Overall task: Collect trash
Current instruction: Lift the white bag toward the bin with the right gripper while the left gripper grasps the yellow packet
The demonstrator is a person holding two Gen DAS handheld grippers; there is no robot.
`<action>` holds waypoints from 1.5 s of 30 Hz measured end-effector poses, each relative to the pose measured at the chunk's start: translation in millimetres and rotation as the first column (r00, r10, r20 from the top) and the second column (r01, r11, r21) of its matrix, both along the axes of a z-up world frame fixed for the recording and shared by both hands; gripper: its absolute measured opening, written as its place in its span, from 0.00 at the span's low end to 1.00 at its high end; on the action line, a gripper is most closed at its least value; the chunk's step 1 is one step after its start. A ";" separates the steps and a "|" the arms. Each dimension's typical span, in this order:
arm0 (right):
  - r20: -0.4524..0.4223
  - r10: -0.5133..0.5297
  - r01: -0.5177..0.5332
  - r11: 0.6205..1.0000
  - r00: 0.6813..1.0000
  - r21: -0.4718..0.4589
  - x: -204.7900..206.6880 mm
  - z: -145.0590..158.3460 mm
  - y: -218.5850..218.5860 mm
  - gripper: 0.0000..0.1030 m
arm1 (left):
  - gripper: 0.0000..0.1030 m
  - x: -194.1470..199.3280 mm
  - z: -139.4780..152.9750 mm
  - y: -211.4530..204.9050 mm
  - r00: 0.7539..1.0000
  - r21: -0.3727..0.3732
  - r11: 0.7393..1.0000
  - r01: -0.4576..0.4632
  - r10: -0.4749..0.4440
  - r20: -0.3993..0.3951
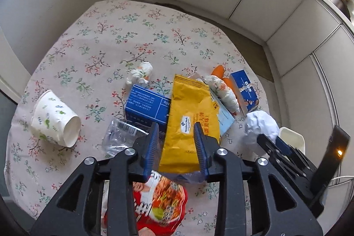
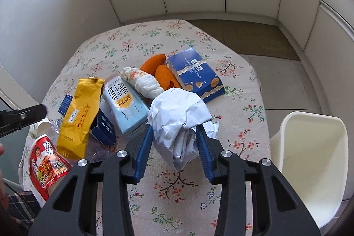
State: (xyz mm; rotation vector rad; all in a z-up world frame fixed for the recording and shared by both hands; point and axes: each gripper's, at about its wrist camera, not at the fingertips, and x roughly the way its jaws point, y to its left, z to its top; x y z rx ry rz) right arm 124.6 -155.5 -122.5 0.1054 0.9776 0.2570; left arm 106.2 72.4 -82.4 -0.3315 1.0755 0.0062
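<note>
Trash lies on a floral tablecloth (image 1: 95, 45). My left gripper (image 1: 176, 127) is open, its fingers on either side of a yellow snack bag (image 1: 190, 116), which also shows in the right wrist view (image 2: 77, 114). My right gripper (image 2: 174, 129) is open around a crumpled white paper ball (image 2: 179, 116), which the left wrist view shows at the right (image 1: 262, 123). I cannot tell whether either gripper touches its object. A white bin (image 2: 309, 160) stands just right of the table.
Also on the table: a paper cup (image 1: 55, 118) on its side, a blue box (image 1: 148, 104), a crushed clear bottle (image 1: 119, 136), a red noodle packet (image 1: 161, 202), a tissue wad (image 1: 140, 73), a milk carton (image 2: 124, 101), orange peel (image 2: 154, 63), a blue cracker box (image 2: 194, 74).
</note>
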 end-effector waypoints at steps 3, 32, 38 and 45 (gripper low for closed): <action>0.012 -0.004 0.004 1.000 1.000 -0.006 -1.4 3.2 -3.6 0.39 | 0.76 8.0 -6.6 -17.2 0.999 0.033 0.998 0.044 -0.043 -0.034; 0.095 -0.001 -0.001 1.000 0.995 0.017 -15.4 33.9 -15.7 0.39 | 0.46 11.4 2.7 -46.3 0.998 0.166 0.985 0.041 -0.048 0.034; 0.155 -0.033 0.036 0.999 0.987 -0.020 -26.6 48.9 -25.1 0.39 | 0.46 1.5 24.2 -49.4 0.991 0.123 0.992 0.037 -0.052 0.123; 0.180 -0.100 0.110 0.993 0.979 -0.042 -35.9 59.1 -50.3 0.40 | 0.46 -9.5 30.4 -60.5 0.984 0.116 0.991 0.063 -0.081 0.160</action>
